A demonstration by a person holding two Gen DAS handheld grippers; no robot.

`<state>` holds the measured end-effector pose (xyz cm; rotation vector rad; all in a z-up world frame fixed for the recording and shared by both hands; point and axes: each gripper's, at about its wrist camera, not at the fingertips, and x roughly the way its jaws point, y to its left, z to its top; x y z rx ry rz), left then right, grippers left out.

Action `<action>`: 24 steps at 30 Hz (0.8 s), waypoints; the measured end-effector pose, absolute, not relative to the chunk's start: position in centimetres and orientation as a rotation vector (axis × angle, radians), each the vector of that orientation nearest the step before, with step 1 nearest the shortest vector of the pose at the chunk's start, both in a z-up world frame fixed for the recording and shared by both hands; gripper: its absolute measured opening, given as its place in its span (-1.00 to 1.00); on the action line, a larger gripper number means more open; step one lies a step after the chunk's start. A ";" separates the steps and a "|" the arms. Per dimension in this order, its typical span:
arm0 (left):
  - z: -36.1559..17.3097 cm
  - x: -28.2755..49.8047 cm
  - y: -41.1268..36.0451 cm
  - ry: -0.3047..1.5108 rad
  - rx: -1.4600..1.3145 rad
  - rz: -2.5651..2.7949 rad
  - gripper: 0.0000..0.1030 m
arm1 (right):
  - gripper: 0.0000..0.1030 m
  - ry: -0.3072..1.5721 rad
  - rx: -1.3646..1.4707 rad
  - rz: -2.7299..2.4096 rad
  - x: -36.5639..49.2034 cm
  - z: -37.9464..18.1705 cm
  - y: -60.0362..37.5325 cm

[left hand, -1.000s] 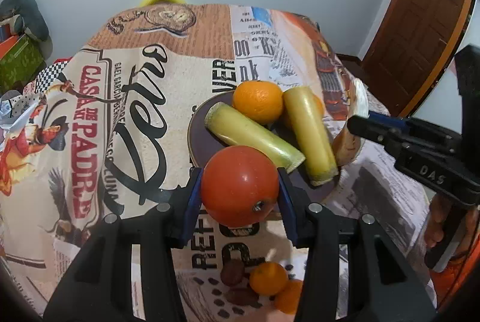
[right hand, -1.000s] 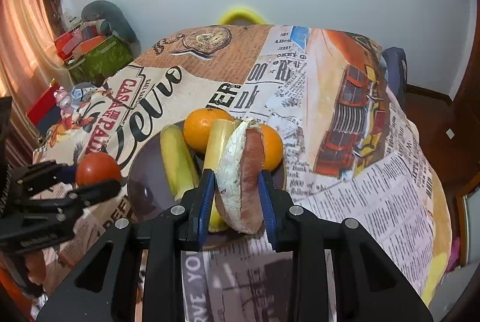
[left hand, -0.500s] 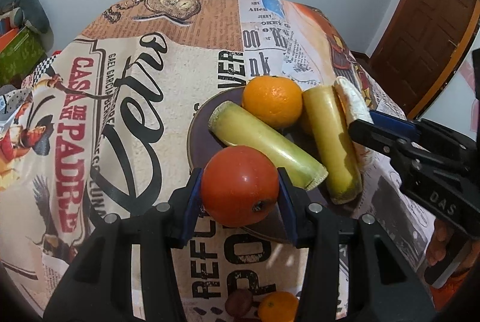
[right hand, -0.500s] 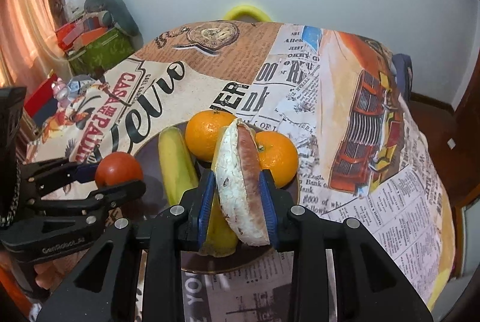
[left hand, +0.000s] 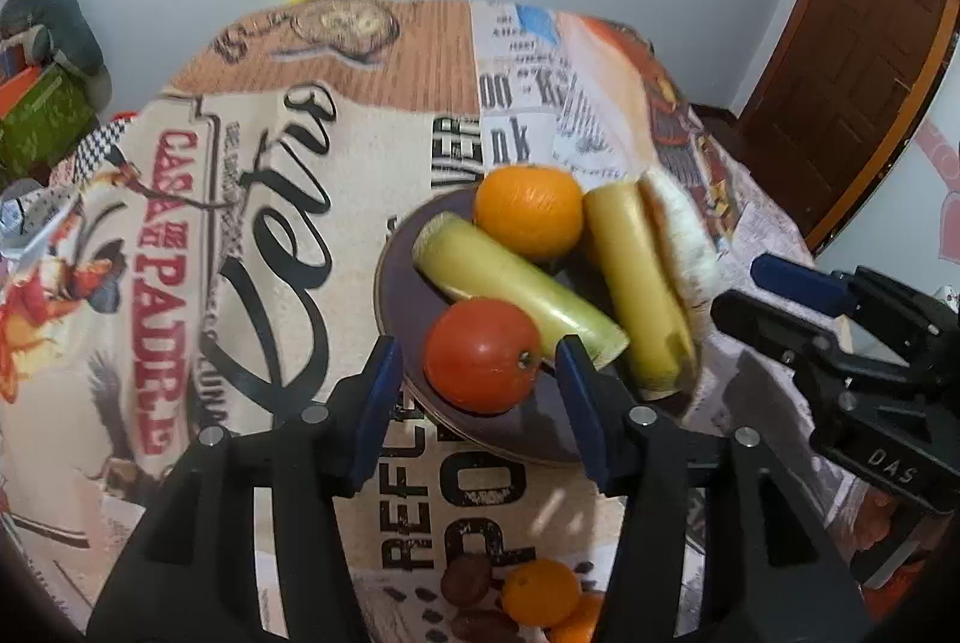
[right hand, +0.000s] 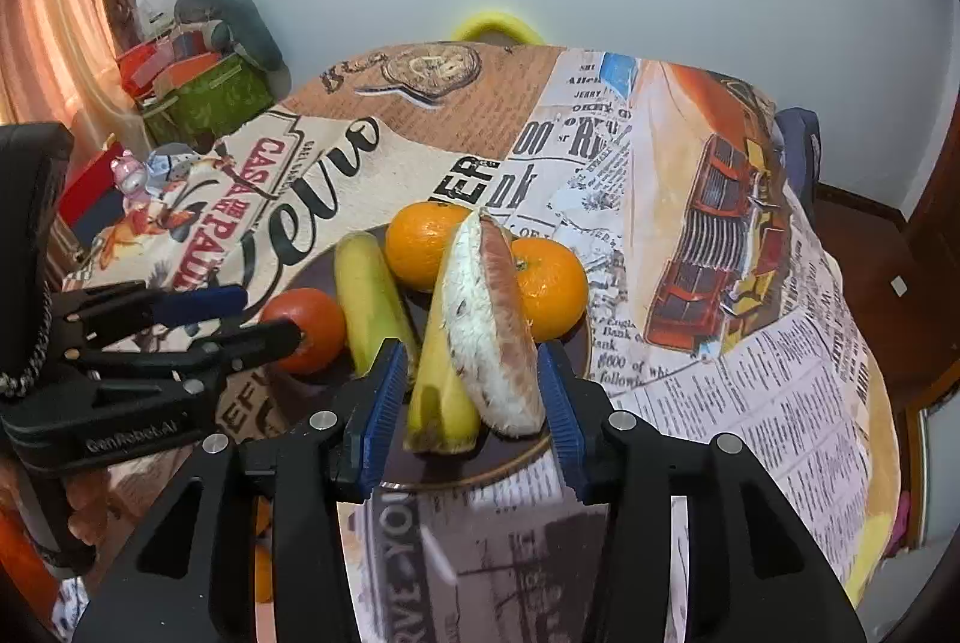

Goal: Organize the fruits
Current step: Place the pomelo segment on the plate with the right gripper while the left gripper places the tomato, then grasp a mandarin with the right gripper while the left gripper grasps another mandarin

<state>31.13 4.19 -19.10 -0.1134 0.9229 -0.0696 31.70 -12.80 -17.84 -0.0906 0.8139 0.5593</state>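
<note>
A dark plate [left hand: 516, 439] [right hand: 480, 469] on the printed tablecloth holds a red tomato [left hand: 482, 355] [right hand: 309, 328], two yellow banana pieces [left hand: 516, 295] [right hand: 372, 301], oranges [left hand: 528, 211] [right hand: 549, 286] and a white-and-pink fruit wedge [right hand: 492, 337] [left hand: 681, 229]. My left gripper [left hand: 477, 364] [right hand: 240, 319] is open, its pads apart on either side of the tomato, which rests on the plate. My right gripper [right hand: 468, 403] [left hand: 756, 289] is open around the wedge and a banana piece [right hand: 441, 391], both lying on the plate.
More oranges [left hand: 540, 592] and brown fruits [left hand: 465, 577] lie on the cloth near the table's front edge. A yellow chair back [right hand: 495, 25] stands behind the table. Boxes and clutter [right hand: 204, 94] sit at far left. A wooden door [left hand: 852, 61] is at right.
Both grippers have opened. The left let the tomato go onto the plate's near edge. The right let the wedge go beside the banana on the plate.
</note>
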 end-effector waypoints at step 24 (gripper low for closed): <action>-12.5 19.2 6.2 0.821 -0.088 -0.018 0.06 | -0.01 0.759 -0.104 0.564 22.5 -14.4 -12.9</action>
